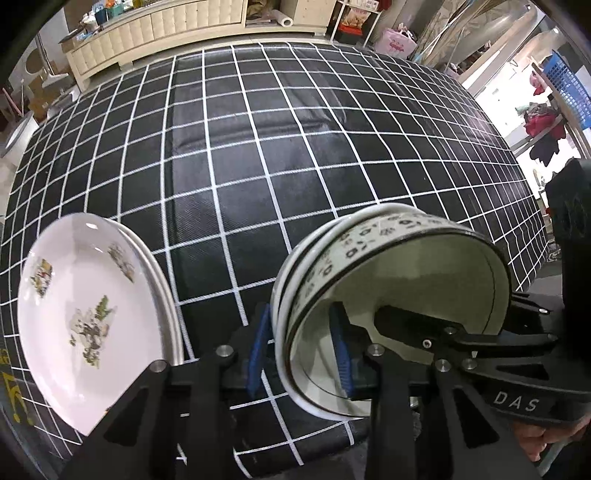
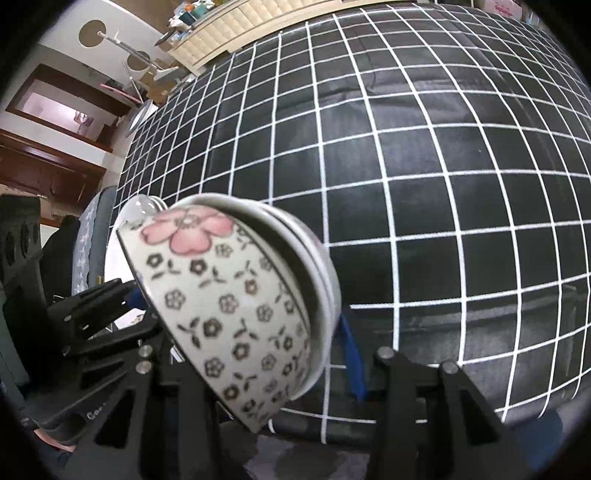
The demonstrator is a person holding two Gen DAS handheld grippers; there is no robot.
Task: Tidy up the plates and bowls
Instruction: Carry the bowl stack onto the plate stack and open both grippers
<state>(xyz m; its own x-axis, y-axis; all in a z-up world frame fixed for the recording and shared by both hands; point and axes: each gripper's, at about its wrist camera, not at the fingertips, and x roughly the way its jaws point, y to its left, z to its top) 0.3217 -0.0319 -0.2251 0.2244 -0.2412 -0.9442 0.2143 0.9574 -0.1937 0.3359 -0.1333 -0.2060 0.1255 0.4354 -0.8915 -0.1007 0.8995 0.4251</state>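
Note:
A nested stack of bowls (image 1: pixel 369 236), cream with small dark flowers and one pink blossom (image 2: pixel 221 295), is tipped steeply on its side above the checked cloth. My left gripper (image 1: pixel 300 354) is shut on the near part of its rim, one blue pad outside the wall and one inside. My right gripper (image 2: pixel 266 350) is shut on the opposite part of the rim. Only its right blue pad (image 2: pixel 351 358) shows; the other is hidden behind the bowls. A stack of white plates (image 1: pixel 81 295) with green floral prints lies at the left.
The black tablecloth with a white grid (image 1: pixel 258 147) covers the table. A cream padded bench (image 1: pixel 155 33) runs along its far side. Shelves and a blue crate (image 1: pixel 565 81) stand at the right. The table's near edge lies just under the grippers.

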